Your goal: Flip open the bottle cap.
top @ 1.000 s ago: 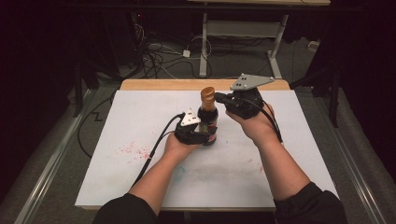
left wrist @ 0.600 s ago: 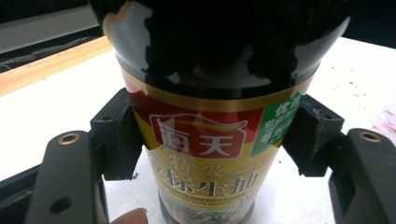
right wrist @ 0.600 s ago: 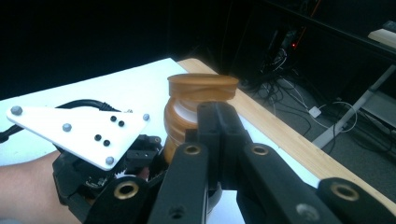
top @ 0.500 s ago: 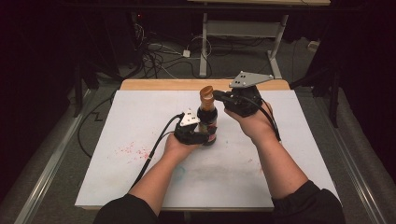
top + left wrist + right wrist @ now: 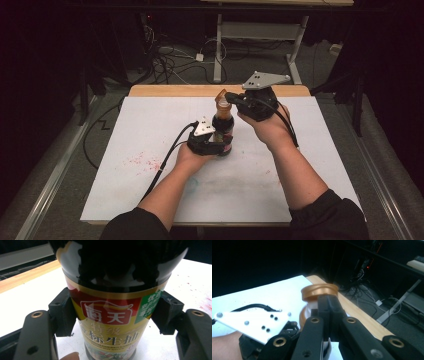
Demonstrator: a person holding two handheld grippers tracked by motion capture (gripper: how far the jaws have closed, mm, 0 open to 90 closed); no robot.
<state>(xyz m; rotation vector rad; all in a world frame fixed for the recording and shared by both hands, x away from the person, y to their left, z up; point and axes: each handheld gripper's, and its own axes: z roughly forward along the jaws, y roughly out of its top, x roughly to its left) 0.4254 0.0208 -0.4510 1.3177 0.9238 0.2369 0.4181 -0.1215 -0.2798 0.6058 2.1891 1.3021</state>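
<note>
Glossy cylindrical bottle [image 5: 110, 315], left gripper [image 5: 112, 312] clamping

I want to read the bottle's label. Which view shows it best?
The left gripper view: the label faces the camera up close, between the left gripper's pads. In the high view the bottle is small, its label unreadable. The right gripper view shows its gold cap.
</note>
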